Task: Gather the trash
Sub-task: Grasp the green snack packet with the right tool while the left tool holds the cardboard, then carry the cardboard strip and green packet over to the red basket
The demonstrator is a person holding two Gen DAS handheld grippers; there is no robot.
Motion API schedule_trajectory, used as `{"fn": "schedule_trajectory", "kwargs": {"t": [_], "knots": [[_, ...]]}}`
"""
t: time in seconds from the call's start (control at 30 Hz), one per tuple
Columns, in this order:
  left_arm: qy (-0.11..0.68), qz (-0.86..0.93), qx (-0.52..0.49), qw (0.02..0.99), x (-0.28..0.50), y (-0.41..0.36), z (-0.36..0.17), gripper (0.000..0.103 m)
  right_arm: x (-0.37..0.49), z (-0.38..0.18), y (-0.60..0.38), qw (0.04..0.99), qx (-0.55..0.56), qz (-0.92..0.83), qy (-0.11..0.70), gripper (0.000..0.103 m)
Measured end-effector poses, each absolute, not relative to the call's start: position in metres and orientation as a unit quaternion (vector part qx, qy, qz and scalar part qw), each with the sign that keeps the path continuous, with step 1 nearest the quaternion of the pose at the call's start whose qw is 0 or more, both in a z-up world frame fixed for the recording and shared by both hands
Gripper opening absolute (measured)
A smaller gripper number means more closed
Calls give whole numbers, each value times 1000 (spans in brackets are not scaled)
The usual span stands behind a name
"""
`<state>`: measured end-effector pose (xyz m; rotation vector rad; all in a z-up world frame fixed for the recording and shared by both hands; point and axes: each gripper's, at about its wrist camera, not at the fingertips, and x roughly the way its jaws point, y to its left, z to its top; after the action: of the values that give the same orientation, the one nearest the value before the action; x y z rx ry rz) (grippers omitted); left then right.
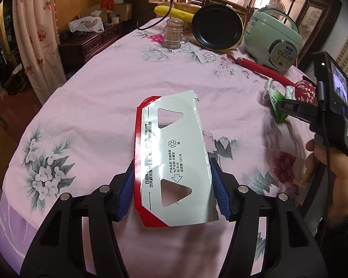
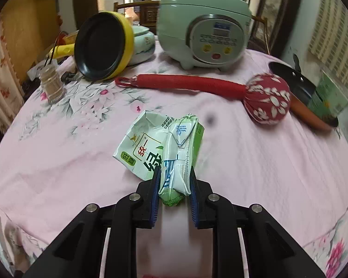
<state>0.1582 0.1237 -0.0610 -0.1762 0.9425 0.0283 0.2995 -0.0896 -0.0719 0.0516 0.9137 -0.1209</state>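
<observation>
Red-edged white cardboard sleeve (image 1: pixel 174 159) sits flat between the blue pads of the left gripper (image 1: pixel 172 190), which press on its two long edges and hold it above the pink floral tablecloth (image 1: pixel 81 106). Its long axis runs straight away from the jaws, toward the toothpick jar (image 1: pixel 172 33).

Across the table, the right gripper (image 2: pixel 174 180) is clamped on a crushed green tea carton (image 2: pixel 174 155), whose length also points forward, toward the red massage hammer (image 2: pixel 197 85). Only the right wrist view shows the rice cooker (image 2: pixel 204 23) face-on and the orange pan (image 2: pixel 313 115) beside the hammer's head.
</observation>
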Motion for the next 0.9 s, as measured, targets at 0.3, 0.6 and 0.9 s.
{"fn": "schedule_trajectory", "kwargs": {"t": [0.3,0.6,0.9], "knots": [[438,18,-72,896,155,120,-57,59,233,-33,-129,901,115,15,419,22],[406,4,-49,913,133,103,-45,59,113,-15,-157,907,92,74,404,22],[372,1,-5,928,67,79,-19,59,52,-5,-151,912,100,127,378,22]]}}
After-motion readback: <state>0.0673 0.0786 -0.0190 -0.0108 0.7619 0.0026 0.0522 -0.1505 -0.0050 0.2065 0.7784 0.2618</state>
